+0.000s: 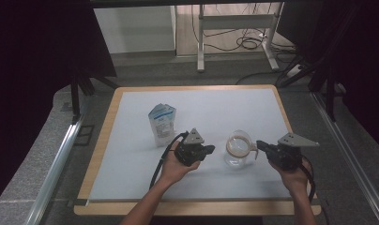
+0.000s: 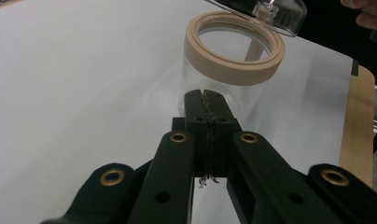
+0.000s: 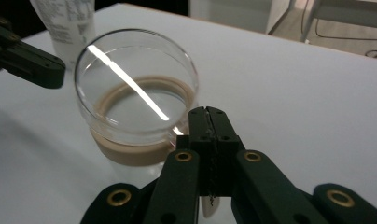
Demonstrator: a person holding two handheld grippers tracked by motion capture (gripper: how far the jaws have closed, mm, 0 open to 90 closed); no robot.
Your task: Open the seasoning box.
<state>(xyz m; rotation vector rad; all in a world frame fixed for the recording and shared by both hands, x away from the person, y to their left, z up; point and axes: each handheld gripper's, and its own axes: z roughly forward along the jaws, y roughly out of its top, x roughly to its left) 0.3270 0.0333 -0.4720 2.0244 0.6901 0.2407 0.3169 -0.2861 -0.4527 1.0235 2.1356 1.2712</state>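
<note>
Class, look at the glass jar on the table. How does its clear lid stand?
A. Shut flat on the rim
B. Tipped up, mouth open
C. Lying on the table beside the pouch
B: the lid stands tilted above the jar, whose beige rim is uncovered.

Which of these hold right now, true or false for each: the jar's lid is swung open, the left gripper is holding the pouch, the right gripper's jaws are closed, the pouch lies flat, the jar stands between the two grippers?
1. The glass jar has its clear lid swung open. True.
2. The left gripper holds the pouch. False: its jaws are shut with nothing between them, pointing at the jar.
3. The right gripper has its jaws closed. True; they meet beside the jar's tan ring.
4. The pouch lies flat. False: it stands upright on the white mat.
5. The jar stands between the two grippers. True.
</note>
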